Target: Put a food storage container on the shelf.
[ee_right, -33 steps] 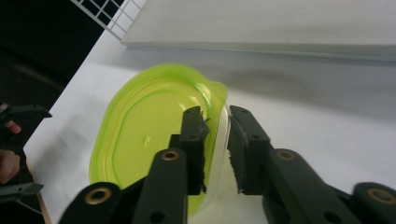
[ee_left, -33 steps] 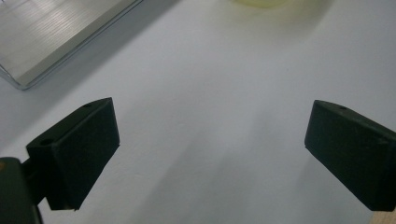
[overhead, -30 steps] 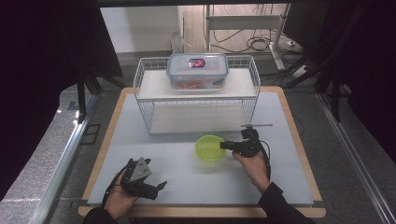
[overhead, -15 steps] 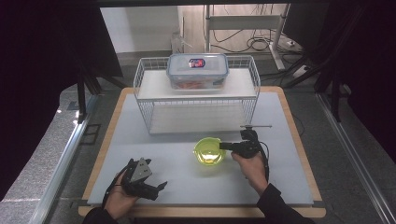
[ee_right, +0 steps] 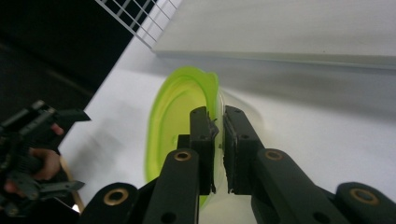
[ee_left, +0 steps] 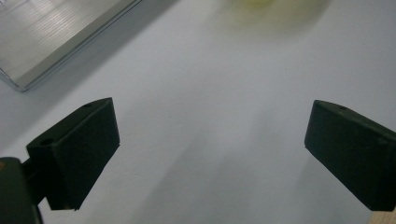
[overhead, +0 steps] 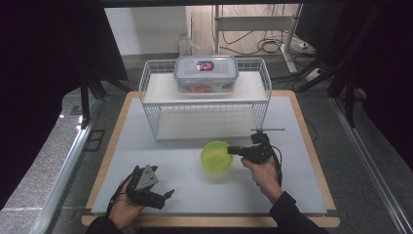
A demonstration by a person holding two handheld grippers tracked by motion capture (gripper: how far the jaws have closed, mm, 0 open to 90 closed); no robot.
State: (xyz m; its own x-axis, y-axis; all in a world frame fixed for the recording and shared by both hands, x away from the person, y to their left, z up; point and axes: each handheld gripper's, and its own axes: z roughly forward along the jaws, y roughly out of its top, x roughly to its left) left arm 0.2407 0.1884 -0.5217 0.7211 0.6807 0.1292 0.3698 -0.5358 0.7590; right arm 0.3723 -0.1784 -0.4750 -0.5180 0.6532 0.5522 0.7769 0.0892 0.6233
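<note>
Pinching green bowl [ee_right: 180, 121] rim; right tongs [ee_right: 218, 126].

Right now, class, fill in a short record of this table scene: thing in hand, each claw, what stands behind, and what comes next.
thing: green bowl, on the white mat
right claw: jaws have just been closing, now pinching the bowl's rim
left claw: open, nothing between the jaws, over bare mat
behind: wire rack with a lidded box on its top shelf
likely next: lift the bowl, perhaps toward the rack
</note>
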